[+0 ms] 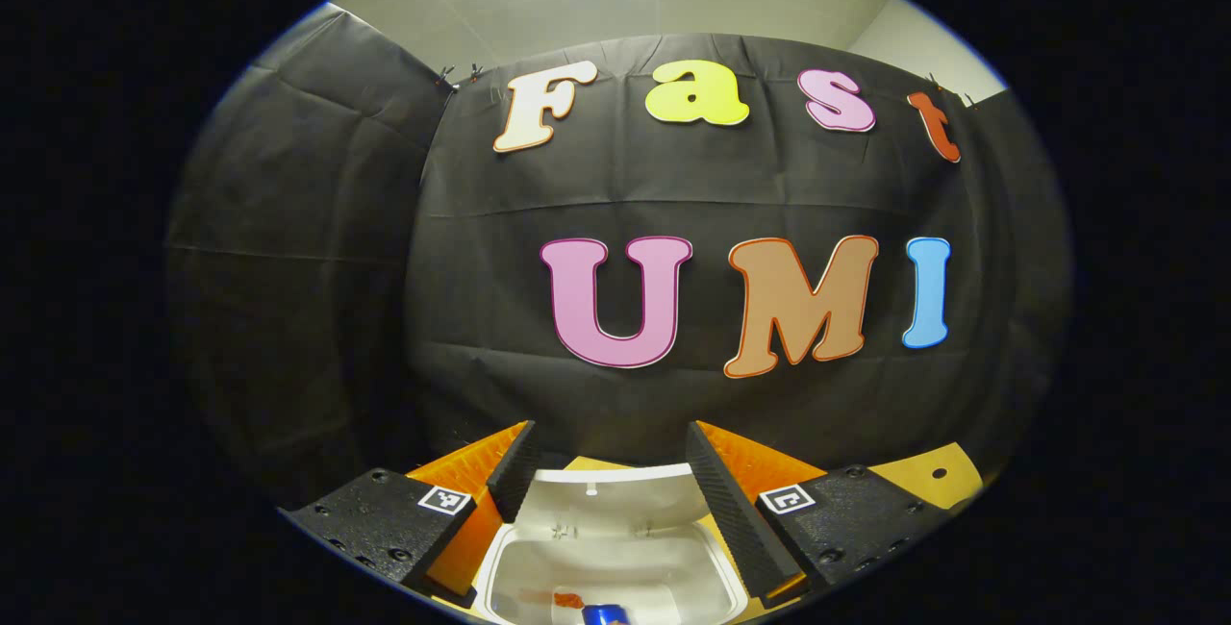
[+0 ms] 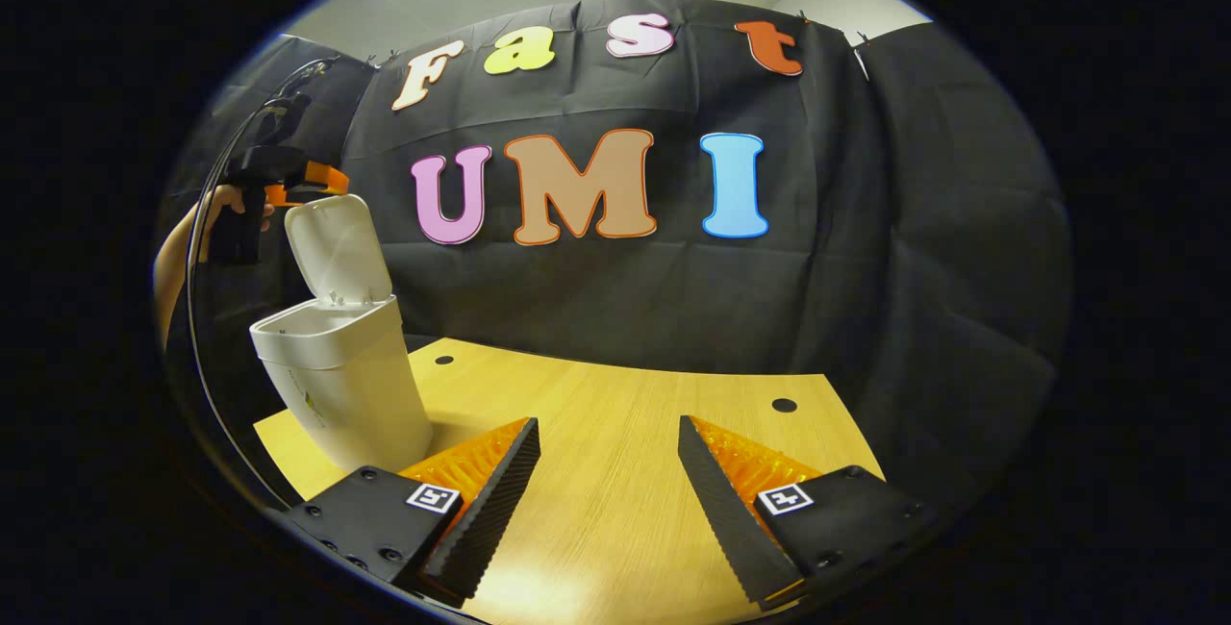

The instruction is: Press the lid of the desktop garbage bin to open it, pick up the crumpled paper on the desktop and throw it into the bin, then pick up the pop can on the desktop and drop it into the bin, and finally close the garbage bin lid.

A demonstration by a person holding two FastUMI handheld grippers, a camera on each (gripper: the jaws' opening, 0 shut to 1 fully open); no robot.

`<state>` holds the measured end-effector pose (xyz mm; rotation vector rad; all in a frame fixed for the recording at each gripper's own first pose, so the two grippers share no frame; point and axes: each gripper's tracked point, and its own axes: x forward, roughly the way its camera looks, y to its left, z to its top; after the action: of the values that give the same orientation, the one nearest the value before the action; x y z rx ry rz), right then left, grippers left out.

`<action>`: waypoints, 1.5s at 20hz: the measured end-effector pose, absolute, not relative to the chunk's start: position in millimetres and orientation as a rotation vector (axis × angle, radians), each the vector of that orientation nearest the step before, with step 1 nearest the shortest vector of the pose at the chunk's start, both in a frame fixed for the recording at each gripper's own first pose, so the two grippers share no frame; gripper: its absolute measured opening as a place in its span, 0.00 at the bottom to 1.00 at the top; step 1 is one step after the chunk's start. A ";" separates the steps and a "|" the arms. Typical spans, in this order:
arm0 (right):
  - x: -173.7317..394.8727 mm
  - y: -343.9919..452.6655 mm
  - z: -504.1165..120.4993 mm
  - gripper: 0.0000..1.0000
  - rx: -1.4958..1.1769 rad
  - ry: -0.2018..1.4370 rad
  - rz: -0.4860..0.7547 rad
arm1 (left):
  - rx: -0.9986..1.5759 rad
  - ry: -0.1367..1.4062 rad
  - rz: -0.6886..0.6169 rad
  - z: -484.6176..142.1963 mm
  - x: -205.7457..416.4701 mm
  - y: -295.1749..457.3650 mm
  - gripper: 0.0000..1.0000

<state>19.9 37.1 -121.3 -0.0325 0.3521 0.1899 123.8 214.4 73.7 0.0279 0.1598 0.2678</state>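
Hovering spread-fingered and empty, left gripper (image 1: 609,457) directly above white plastic desktop garbage bin (image 1: 615,567), hinged white lid (image 1: 615,500) upright just beyond the fingertips. Below, inside the bin, blue pop can (image 1: 606,614) at the near edge, beside an orange scrap (image 1: 569,599); crumpled paper not made out. Spread apart and empty likewise, right gripper (image 2: 608,457) low over light wooden tabletop (image 2: 615,413), bin forward-left of it, a hand (image 2: 226,207) holding the left gripper above the raised lid.
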 end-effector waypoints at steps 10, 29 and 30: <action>22.9 56.8 -125.5 0.96 -0.044 0.361 0.274 | 0.024 0.244 0.266 29.3 59.8 192.9 0.93; 22.4 51.6 -136.1 0.96 -0.083 0.396 0.282 | -0.027 0.424 0.275 -71.7 19.1 184.9 0.93; 21.1 50.6 -138.0 0.96 -0.080 0.405 0.282 | -0.029 0.428 0.280 -79.2 18.5 185.4 0.93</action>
<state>21.1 50.6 -138.0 -0.0801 0.4051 0.2819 18.5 185.4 -79.2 -0.0294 0.4276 0.2796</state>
